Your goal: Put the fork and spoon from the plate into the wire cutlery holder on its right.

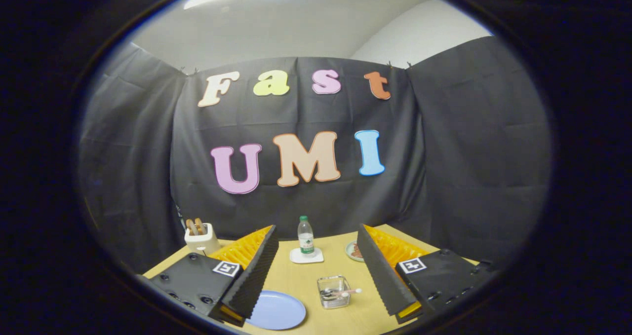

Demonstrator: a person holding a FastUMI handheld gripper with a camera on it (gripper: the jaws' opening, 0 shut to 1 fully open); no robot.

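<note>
In the gripper view we see the tongs (pixel 318 295) held above the worktop (pixel 340 263), their two fingers (pixel 254 276) spread wide apart with nothing between the pads. Between the fingers, on the wooden worktop, sits the wire cutlery holder (pixel 334 291); cutlery lies inside it, with a pale handle sticking out over its right rim, though we cannot tell fork from spoon at this size. To the left of the holder, just beside the left finger's tip, lies the blue plate (pixel 276 310), its visible surface bare. Farther off, between the fingers, a water bottle (pixel 306 236) with a green cap stands upright on a white coaster (pixel 306 256). To its right, a small dish (pixel 353 251) with something brown peeks from behind the right finger. At the far left a white toaster (pixel 201 237) holds two slices of toast.
</note>
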